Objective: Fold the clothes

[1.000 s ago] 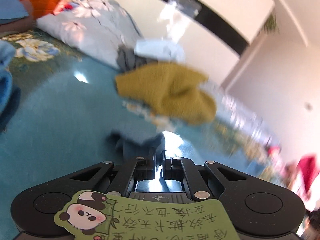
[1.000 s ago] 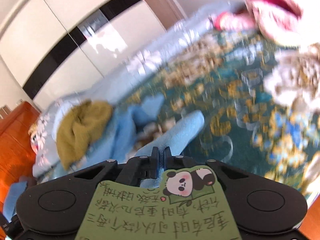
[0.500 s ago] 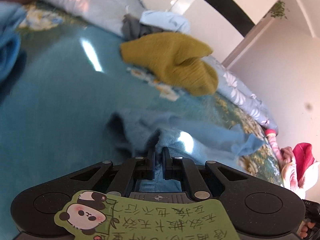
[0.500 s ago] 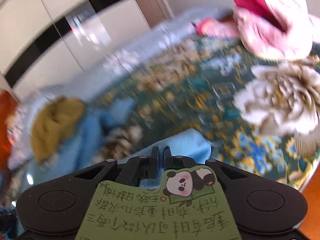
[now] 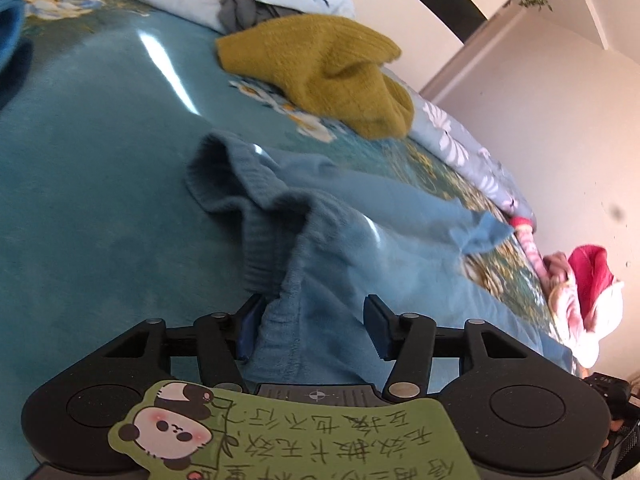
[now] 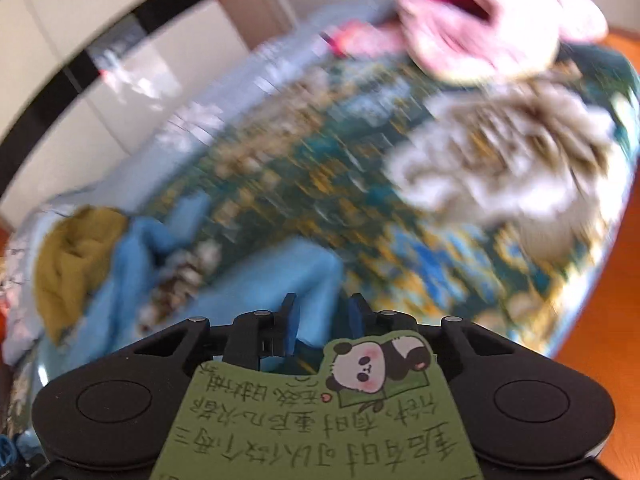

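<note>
The black left gripper (image 5: 314,326) has just spread its jaws around the light-blue fleece garment (image 5: 360,248) lying on the teal floral bedspread (image 5: 80,200), while the black right gripper (image 6: 322,318), jaws just parting, straddles its other end.

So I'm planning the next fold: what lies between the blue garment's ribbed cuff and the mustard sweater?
In the left wrist view, only bedspread between ribbed cuff and mustard sweater.
</note>
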Motion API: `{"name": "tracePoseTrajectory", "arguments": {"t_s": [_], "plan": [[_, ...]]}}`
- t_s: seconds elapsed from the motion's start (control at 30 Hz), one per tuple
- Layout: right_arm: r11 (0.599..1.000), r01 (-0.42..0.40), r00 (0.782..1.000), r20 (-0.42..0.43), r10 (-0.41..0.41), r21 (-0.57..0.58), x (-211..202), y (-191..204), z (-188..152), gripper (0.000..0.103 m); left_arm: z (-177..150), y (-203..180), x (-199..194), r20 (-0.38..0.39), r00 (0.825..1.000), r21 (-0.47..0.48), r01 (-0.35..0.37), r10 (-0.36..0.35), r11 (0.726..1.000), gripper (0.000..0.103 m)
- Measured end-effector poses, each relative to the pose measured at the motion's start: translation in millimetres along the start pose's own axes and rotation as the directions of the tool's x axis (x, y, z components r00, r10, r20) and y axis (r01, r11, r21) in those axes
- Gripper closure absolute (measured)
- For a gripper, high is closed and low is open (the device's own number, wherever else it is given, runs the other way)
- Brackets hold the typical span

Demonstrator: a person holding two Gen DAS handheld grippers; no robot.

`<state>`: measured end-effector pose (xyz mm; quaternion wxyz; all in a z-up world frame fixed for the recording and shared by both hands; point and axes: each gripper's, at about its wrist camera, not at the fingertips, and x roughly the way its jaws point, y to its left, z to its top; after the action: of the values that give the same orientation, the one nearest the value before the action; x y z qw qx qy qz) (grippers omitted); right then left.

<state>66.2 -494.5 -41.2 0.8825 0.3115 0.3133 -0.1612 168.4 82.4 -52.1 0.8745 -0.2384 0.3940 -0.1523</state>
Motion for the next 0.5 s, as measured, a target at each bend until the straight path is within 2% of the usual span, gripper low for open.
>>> {"name": "tracePoseTrajectory", "arguments": {"t_s": [0.1,0.2,0.3,0.4,0.47,0.5], "plan": [[1.0,-0.011,0.999,-0.046,0.012,0.029,17,0,-11,0.073,-4,-8,3,-0.001,1.0,0.017,-0.019,0.019,1.0,0.055],[0.999,-0.027,0.998,-0.052,0.028,0.028,32,13,-15,0.073,-5,-8,2,0.01,0.999,0.003,-0.042,0.042,0.999,0.066],[0.995,-0.077,0.995,-0.053,0.081,0.06,41,23,-16,0.073,-5,-5,-2,0.031,0.998,-0.034,-0.051,0.052,0.998,0.074],[0.995,-0.078,0.995,-0.052,0.081,0.067,48,33,-19,0.073,-4,-3,-4,0.046,0.996,-0.071,-0.068,0.072,0.995,0.08],[0.994,-0.073,0.996,-0.045,0.077,0.081,49,34,-20,0.078,-3,-2,-6,0.057,0.995,-0.093,-0.073,0.079,0.993,0.086],[0.994,-0.068,0.997,-0.04,0.072,0.087,49,34,-19,0.089,-3,-2,-6,0.061,0.995,-0.098,-0.074,0.081,0.992,0.088]]}}
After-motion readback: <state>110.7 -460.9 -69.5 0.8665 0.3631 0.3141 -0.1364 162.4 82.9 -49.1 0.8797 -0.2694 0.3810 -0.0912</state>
